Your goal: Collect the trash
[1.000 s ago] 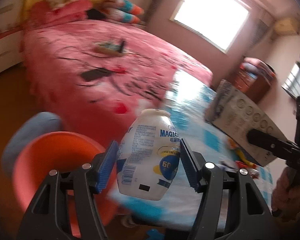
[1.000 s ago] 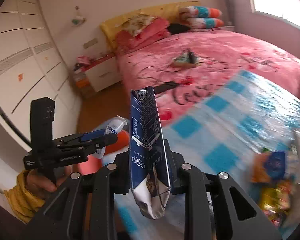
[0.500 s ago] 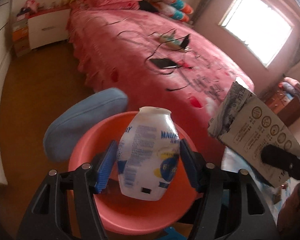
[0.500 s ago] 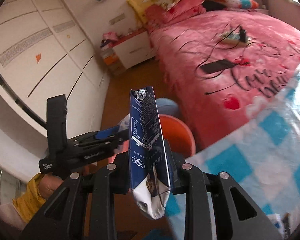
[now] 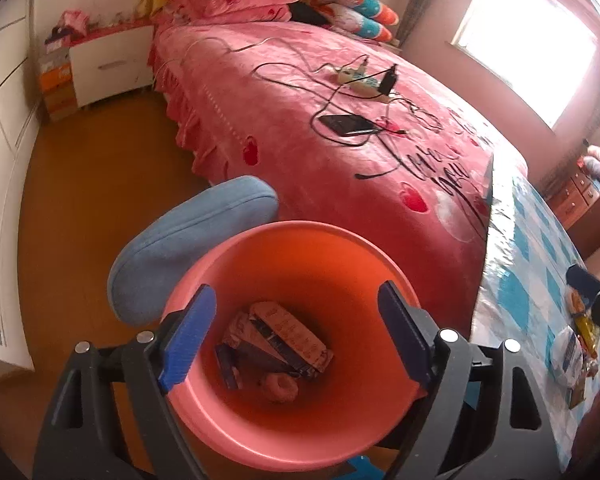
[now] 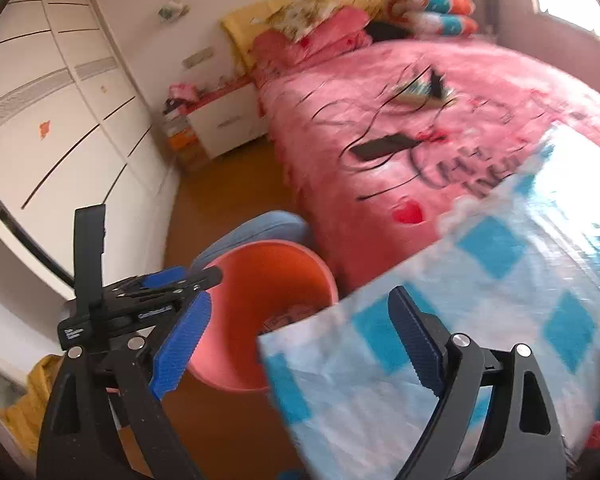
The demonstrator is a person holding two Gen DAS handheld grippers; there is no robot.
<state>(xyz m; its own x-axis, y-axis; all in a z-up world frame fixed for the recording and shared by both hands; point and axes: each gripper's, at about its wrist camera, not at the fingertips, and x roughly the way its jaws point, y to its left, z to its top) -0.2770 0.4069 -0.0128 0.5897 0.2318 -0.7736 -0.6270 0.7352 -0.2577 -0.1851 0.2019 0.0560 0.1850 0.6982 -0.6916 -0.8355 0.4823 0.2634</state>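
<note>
**Left gripper** (image 5: 292, 334): held directly over the orange bin (image 5: 300, 256). The jaws have just been opening and are spread wide, with nothing between them. The white bottle carried a second ago is no longer seen there; it is judged to have been dropped, though it cannot be picked out with certainty among the bin's contents.

**Orange bin:** stood on the wooden floor, just beside the blue cushion (image 5: 188, 236) and near the foot of the pink bed (image 5: 300, 120). A flattened carton (image 5: 288, 336) and other dim pieces are seen at the bottom. Risk: the bin may be nudged or tipped if a lowered jaw is caught on its rim when the gripper is drawn away.

**Right gripper** (image 6: 296, 332): the jaws have just been opening and are released, empty. The blue carton held half a second ago is gone from between them. It is placed over the corner of the checked tablecloth (image 6: 480, 300), beside the bin's opening and not squarely above it. Risk: the carton may have landed on the cloth edge or the floor instead of inside; this is not settled by the blurred view, and only part of the bin's inside is shown there.

**Remaining trash** (image 5: 576, 344): wrappers left on the checked table, well apart from the bin. Risk: thin, crinkled packets may slip from the pads in transit, and the two grippers, now close together, may be knocked against each other on withdrawal.
</note>
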